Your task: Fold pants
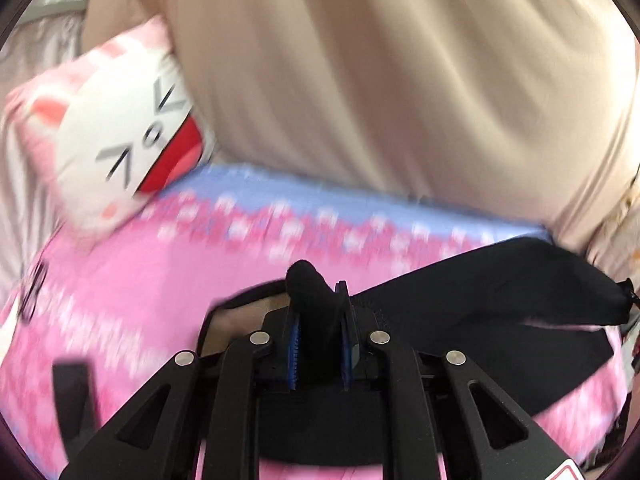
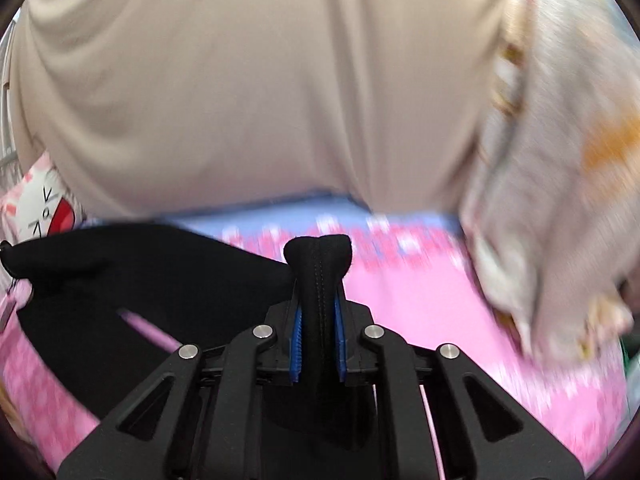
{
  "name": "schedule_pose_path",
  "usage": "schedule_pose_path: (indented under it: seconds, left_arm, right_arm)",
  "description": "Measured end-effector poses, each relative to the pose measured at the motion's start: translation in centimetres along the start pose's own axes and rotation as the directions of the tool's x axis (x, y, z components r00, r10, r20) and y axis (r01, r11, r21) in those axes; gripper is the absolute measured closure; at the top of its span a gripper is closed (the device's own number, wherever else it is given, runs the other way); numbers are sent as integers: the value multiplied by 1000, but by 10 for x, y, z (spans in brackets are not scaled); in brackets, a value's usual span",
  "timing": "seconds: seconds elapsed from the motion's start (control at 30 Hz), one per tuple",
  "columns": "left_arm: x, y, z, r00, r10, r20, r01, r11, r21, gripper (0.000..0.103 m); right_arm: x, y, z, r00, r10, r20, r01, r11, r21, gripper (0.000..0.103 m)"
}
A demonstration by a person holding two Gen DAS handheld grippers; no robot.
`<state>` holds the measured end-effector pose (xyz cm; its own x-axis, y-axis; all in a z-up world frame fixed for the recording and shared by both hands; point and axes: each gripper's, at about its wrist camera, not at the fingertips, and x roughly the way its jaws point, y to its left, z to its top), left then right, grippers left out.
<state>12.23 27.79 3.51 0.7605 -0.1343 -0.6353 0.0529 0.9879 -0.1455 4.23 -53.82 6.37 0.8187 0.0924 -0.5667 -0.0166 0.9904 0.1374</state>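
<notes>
The black pants (image 1: 480, 300) are lifted over a pink bedspread (image 1: 140, 280). My left gripper (image 1: 319, 320) is shut on a bunched edge of the pants, which sticks up between the blue pads (image 1: 295, 356). The cloth stretches away to the right. In the right wrist view my right gripper (image 2: 318, 320) is shut on a stitched seam of the pants (image 2: 120, 280), and the cloth stretches away to the left. Both views are motion-blurred.
A person in a beige shirt (image 1: 360, 80) stands close behind the bed, also filling the right wrist view (image 2: 260, 80). A pink-and-white cat pillow (image 1: 120, 152) lies at the left. A pale patterned blanket (image 2: 560, 200) is heaped at the right.
</notes>
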Motion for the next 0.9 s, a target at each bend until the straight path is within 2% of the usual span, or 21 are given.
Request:
schedule_pose_path:
  seconds: [0.07,0.17,0.2,0.27,0.3,0.33,0.37,0.4,0.43,0.47,0.5,0.53,0.57,0.6,0.63,0.67,0.7,0.73,0.8,0.87,0.9]
  left_arm:
    - [6,12,-31,996,61,-72,-61,998,-8,89]
    - [29,39,-70,975,126,-182,-140,988,-63,88]
    - [36,46,-79,966,138,-217,-160,983,-87,88]
    - [43,56,-91,957,161,-241,-193,974,-115,85]
    - [44,58,-92,957,161,-243,-197,972,-130,83]
    - [39,60,-90,957,167,-236,-207,966,-154,77]
    - [33,61,-87,956,181,-229,-222,961,-167,76]
    - [20,62,-81,950,232,-208,-269,949,-167,76]
    - [10,65,-76,941,281,-187,-312,936,-163,76]
    - [-5,67,-68,920,359,-158,-383,909,-166,70]
    - [-15,70,-63,905,403,-137,-424,880,-215,65]
    - [-30,69,-58,878,464,-117,-479,849,-223,63]
    - [-47,65,-51,873,483,-73,-485,841,-242,62]
    - [-56,60,-46,882,469,-45,-463,848,-257,60]
    - [-64,48,-39,899,437,-15,-425,864,-270,52]
    - [-66,39,-34,907,421,2,-405,874,-268,44]
    - [-66,26,-30,913,408,17,-390,884,-257,41]
    - [-62,9,-25,918,395,30,-377,896,-233,39]
    - [-44,-26,-23,934,355,21,-347,922,-174,38]
    - [-19,-61,-27,962,272,-10,-271,954,-128,38]
    - [-9,-74,-31,973,230,-29,-232,966,-112,38]
  right_arm:
    - [6,-14,-30,998,-12,-67,14,1000,28,91]
    - [22,-21,-71,984,-35,-176,38,999,17,91]
    - [23,-22,-79,982,-23,-189,28,999,25,90]
    - [16,-28,-80,987,-19,-160,27,999,43,83]
    - [15,-31,-77,988,-25,-153,32,999,43,75]
    - [12,-33,-75,985,-33,-168,40,998,42,59]
    - [4,-37,-78,983,-51,-178,58,998,36,51]
    - [-2,-40,-81,982,-61,-181,69,997,35,40]
    - [-13,-47,-84,984,-63,-169,72,996,48,37]
    - [-24,-53,-85,987,-54,-150,66,995,73,36]
    - [-38,-59,-85,991,-44,-124,57,993,105,34]
    - [-51,-62,-85,994,-40,-101,53,991,127,28]
    - [-60,-64,-84,996,-43,-74,54,988,148,26]
    - [-72,-69,-83,999,-33,-33,39,982,185,26]
    - [-78,-72,-80,1000,0,0,0,976,217,26]
    - [-83,-77,-76,998,53,43,-62,964,257,26]
    - [-85,-81,-70,989,111,93,-134,943,306,26]
    - [-81,-83,-66,985,137,101,-163,928,334,24]
    - [-56,-85,-61,986,164,4,-153,907,392,24]
    - [-25,-77,-66,977,145,-155,-77,923,378,24]
    - [-16,-70,-69,973,136,-187,-65,937,343,24]
